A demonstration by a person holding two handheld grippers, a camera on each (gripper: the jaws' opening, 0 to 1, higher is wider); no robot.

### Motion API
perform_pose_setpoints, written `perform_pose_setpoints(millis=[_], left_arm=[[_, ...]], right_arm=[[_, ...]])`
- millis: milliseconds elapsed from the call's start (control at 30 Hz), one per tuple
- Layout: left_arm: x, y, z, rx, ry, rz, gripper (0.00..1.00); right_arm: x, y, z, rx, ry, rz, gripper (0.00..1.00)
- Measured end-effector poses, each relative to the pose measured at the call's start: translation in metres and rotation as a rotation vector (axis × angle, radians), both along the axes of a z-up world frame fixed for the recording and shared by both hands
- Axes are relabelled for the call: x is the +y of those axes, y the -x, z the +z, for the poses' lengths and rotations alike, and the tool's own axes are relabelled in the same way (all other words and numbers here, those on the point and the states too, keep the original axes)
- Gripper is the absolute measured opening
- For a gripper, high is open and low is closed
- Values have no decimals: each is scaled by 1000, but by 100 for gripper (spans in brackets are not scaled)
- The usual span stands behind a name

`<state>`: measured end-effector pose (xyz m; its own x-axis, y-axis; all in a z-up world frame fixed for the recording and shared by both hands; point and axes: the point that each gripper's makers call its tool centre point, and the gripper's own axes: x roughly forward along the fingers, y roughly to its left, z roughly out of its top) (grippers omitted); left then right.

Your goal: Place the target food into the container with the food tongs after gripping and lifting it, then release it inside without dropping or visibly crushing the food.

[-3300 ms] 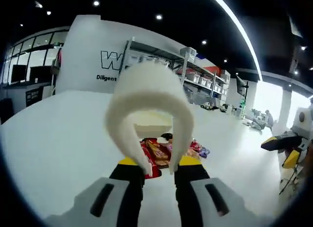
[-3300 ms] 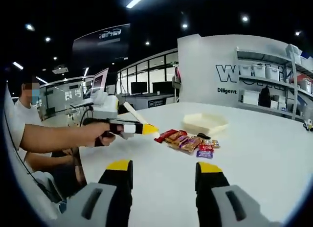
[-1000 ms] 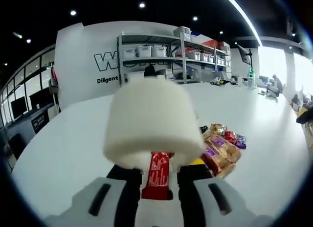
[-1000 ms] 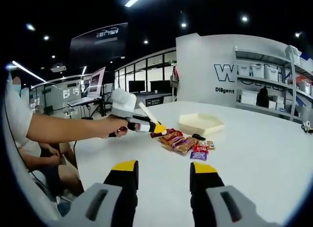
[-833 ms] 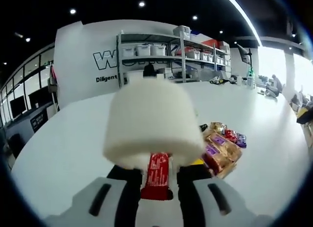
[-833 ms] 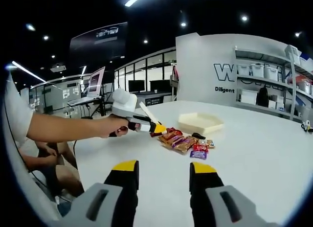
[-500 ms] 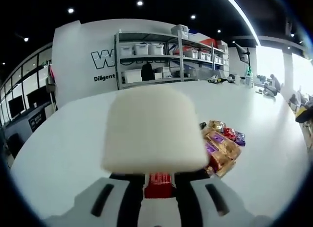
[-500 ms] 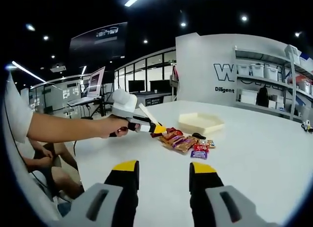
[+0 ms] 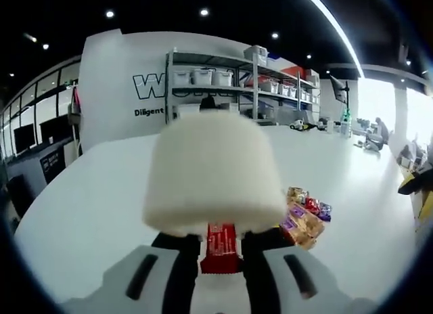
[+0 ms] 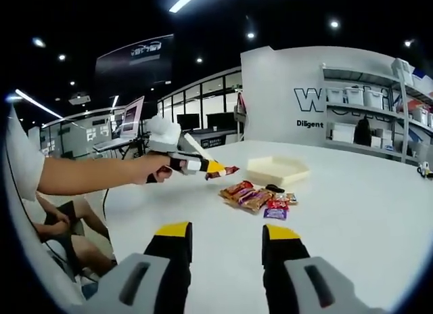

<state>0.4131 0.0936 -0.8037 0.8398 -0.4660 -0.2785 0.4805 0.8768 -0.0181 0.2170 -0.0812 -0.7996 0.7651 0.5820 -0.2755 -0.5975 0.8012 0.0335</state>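
Note:
My left gripper (image 9: 218, 238) is shut on the white food tongs (image 9: 211, 170), whose broad looped end blocks the middle of the left gripper view. Between the tong tips hangs a red snack bar (image 9: 221, 248). In the right gripper view a hand holds that left gripper (image 10: 201, 166) in the air, and the red snack bar (image 10: 225, 170) is off the table, left of the cream hexagonal container (image 10: 277, 170). My right gripper (image 10: 226, 234) is open and holds nothing, low over the near table.
A pile of wrapped snacks (image 10: 258, 197) lies on the white table (image 10: 365, 212) in front of the container; the same snack pile (image 9: 304, 216) shows in the left gripper view. A person sits at the left. Shelves with bins stand along the back wall.
The left gripper has risen with the tongs, and the red snack bar has come up off the table, away from the pile. The right gripper has stayed put.

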Motion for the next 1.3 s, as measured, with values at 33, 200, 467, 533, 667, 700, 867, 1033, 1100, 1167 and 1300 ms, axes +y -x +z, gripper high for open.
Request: perform_pose_setpoints(millis=[33,200,467,533,667,700,867,1033,1100,1167,1300], left_arm=[[-2,0,4,-6,12,-4,22],[-9,-4,15,-20,1,-21,22],[-22,-17,29,-8,31,-56,22],[-25,-20,31,-15,23,-59,22],[-30,-22,33,-21,22,-62,22],[-32,-23,32,-18,22,-67,22],[-39,-29,34,-18,13,-72,22],[-50,-39,30,-14,-14,-86,22],[-52,-45,30,-11,-13,-85,22],[-54,-53,31,-3,-3,-79,22],[-59,-71,33,2,13,-64,22]], right_arm=[[0,0,-1,-1,3,-1,39],[-3,-2,-6,3,22,-9,44],[-11,-10,3,-87,36,-34,69],[-11,-11,4,-83,19,-39,78],[-14,-12,9,-93,-7,-55,91],[-15,-12,10,-99,-15,-55,94],[-19,-11,12,-107,-26,-60,99],[-23,-11,13,-112,-17,-67,99],[-25,-11,13,-109,-16,-70,99],[-27,-9,14,-112,-17,-71,99],[-35,-10,14,-116,-16,-80,98]])
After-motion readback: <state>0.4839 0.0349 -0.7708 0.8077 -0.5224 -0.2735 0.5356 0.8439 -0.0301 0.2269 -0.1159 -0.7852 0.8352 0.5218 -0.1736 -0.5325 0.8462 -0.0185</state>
